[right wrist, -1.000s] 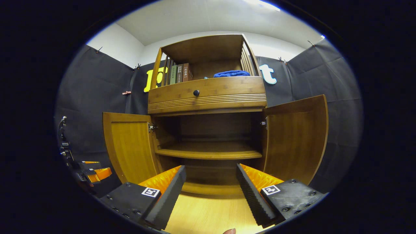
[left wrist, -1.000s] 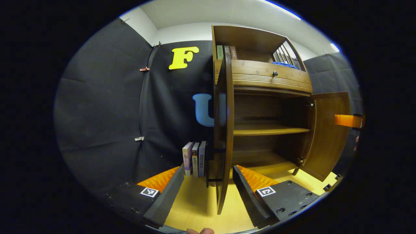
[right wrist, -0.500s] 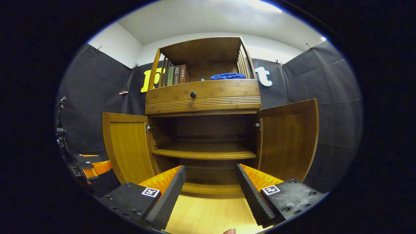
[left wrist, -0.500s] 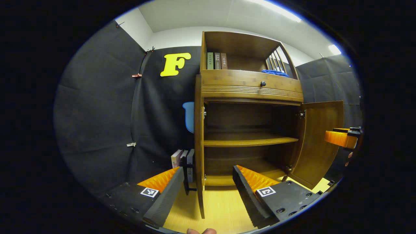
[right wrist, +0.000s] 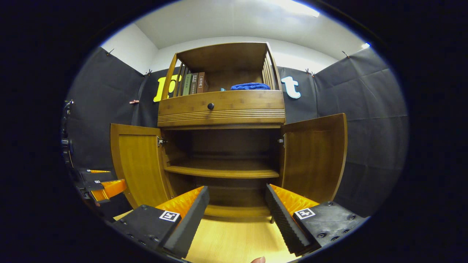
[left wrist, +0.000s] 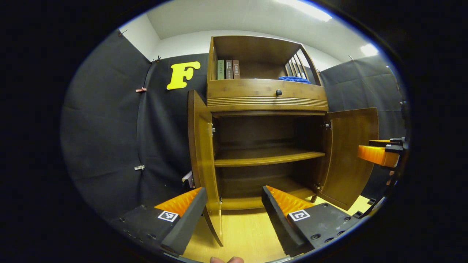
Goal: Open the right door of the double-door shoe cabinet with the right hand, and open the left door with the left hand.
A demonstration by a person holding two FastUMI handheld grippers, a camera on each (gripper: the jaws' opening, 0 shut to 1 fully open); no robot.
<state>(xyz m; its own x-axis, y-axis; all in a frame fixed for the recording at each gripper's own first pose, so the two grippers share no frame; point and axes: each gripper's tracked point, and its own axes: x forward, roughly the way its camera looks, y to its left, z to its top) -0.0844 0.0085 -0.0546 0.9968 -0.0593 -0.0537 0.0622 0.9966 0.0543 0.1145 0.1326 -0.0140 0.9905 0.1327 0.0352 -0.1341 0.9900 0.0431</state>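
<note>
Straight ahead of both cameras, the shoe cabinet stands with its left door and right door swung wide, baring the shelf. Left gripper and right gripper hang back with fingers spread and holding nothing, probably because both doors are done.

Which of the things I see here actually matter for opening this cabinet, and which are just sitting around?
Part of the job:
- left door, swung open
- right door, swung open
- left gripper, open, holding nothing
- right gripper, open, holding nothing

Just lying about:
- books on the top shelf
- blue cloth on the top shelf
- drawer knob
- middle shelf, bare
</note>
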